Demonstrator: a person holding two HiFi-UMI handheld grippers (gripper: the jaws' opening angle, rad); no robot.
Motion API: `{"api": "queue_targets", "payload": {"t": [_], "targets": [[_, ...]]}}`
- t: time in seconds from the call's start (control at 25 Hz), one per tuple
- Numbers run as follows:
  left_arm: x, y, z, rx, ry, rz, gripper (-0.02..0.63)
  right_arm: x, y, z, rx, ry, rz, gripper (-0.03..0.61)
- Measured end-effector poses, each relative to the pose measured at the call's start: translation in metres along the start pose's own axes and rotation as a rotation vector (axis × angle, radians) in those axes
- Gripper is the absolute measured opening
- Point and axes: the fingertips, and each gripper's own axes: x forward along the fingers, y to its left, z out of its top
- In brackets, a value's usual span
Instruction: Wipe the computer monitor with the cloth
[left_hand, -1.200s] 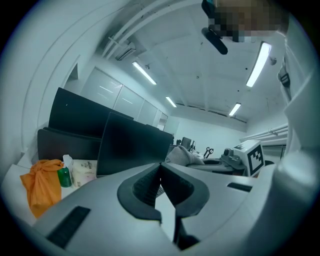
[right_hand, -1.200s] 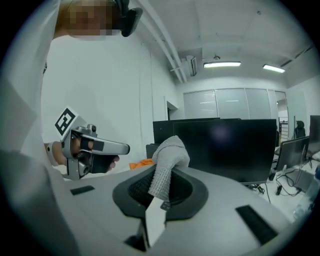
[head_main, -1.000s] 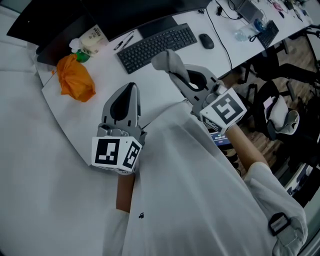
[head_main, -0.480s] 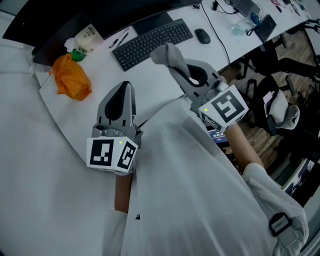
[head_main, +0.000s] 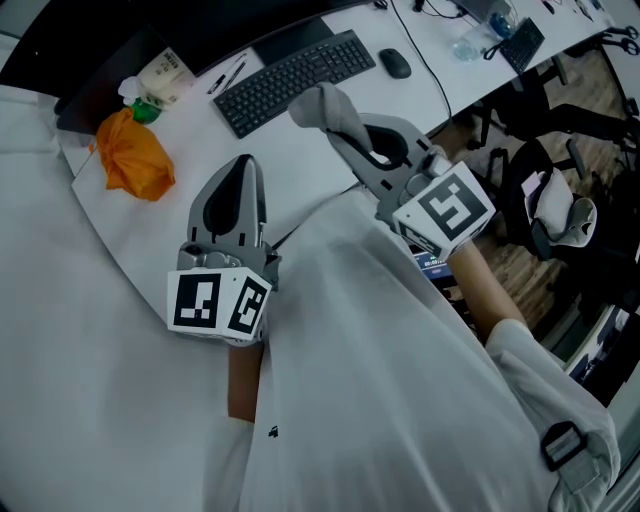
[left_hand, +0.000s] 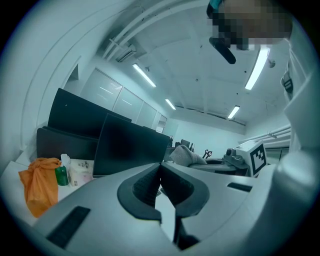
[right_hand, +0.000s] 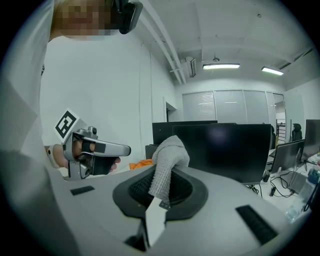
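While the grey cloth (right_hand: 167, 159) sits clamped between the right tongs (right_hand: 161, 176), poking up past their tips, the dark monitor (right_hand: 226, 150) stands beyond them on the table (head_main: 310, 175). The left tongs (left_hand: 160, 169), just beside, are pressed together on nothing. A keyboard (head_main: 295, 80) lies ahead of both, and an orange bag (head_main: 135, 158) ahead-left of the left tongs.

Black computer monitor (head_main: 230, 25) cut off by head view's top edge. Grey knitted cloth (right_hand: 167, 160): lower end hidden between right gripper (right_hand: 160, 186) fingers (right_hand: 136, 187). White carton (head_main: 165, 75): print too small to read.
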Motion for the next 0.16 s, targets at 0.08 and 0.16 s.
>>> {"api": "queue_targets", "payload": {"t": [0.08,0.16], "targets": [[0.0012,-0.0004,-0.0009,-0.002,0.001,-0.002,0.020,-0.0007,-0.0021,0.0008,-0.001,-0.007,-0.008,0.026],[0.0018,-0.0009,-0.0021,-0.004,0.002,-0.005,0.019,-0.0010,-0.0037,0.0010,-0.002,-0.014,-0.015,0.026]]}}
